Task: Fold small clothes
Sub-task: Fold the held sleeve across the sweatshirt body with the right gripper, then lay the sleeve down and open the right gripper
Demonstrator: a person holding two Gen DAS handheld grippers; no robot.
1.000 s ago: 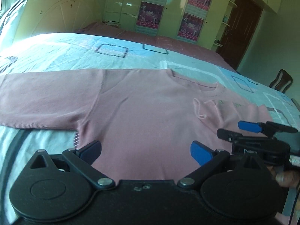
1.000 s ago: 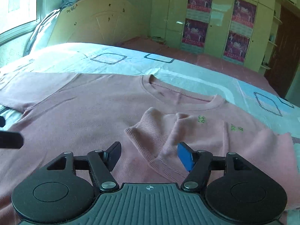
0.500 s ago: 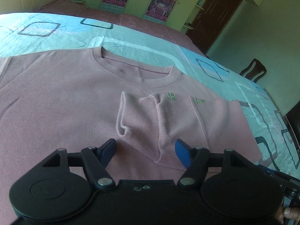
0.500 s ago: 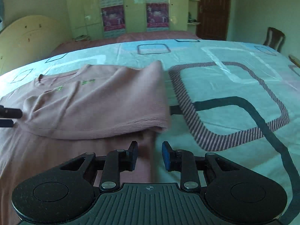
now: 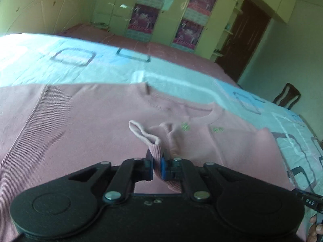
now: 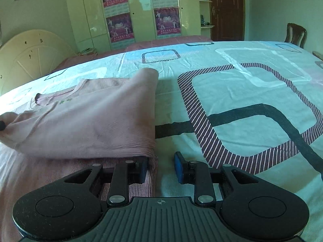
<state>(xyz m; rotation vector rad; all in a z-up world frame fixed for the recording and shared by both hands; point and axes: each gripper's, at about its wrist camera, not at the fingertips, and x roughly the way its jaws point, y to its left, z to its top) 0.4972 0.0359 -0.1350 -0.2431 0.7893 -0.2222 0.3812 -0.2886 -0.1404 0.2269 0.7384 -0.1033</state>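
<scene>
A pink sweater [image 5: 80, 125] lies flat on the patterned bed sheet [image 6: 252, 92], neck away from me. One sleeve is folded across its chest. My left gripper [image 5: 157, 168] is shut on that sleeve's ribbed cuff [image 5: 155, 151], which stands up in a loop above the pads. In the right wrist view the folded sleeve [image 6: 90, 129] covers the sweater's side. My right gripper [image 6: 161, 166] is low at that side edge, jaws partly apart. Its left finger rests on pink cloth under the fold and its right finger is over bare sheet. Nothing is pinched there.
A cream headboard [image 6: 30, 54] stands at the left end of the bed. Wardrobe doors with posters [image 6: 141, 10] and a dark door [image 6: 226, 10] line the far wall. A wooden chair [image 6: 295, 32] sits beyond the bed's right side. Wide sheet lies right of the sweater.
My left gripper moved over the folded sleeve and shut on its cuff. My right gripper swung to the sweater's right edge, narrowed its jaws, then stayed still.
</scene>
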